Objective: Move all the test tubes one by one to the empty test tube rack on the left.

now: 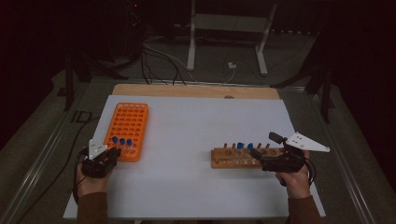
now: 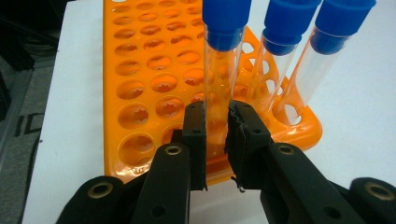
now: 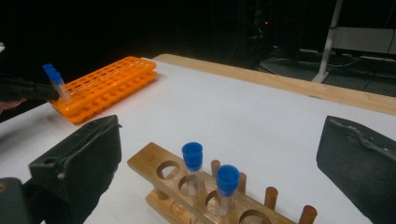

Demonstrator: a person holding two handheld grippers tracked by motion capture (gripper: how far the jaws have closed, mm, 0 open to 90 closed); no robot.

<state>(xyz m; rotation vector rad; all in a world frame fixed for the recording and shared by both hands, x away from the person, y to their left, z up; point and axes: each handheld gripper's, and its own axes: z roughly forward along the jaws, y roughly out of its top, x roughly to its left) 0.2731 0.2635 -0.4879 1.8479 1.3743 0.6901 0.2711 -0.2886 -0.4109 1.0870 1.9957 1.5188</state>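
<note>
On my white tabletop [image 1: 187,140] the orange rack [image 1: 126,130] lies at nine o'clock and the wooden rack [image 1: 233,158] at four, my right tool [image 1: 256,154] gaping open beside the latter, while my left tool [image 2: 217,126] clamps a blue-capped tube [image 2: 223,70] standing in the orange rack's near row.

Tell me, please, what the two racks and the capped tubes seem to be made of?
Orange rack: likely moulded plastic, glossy, with light glinting on its hole rims. Wooden rack: pale unpainted wood, matte, with round pegs. Tubes: clear and shiny; glass or plastic cannot be told. Caps: opaque blue, probably plastic. The left claw is shut on one tube.
</note>
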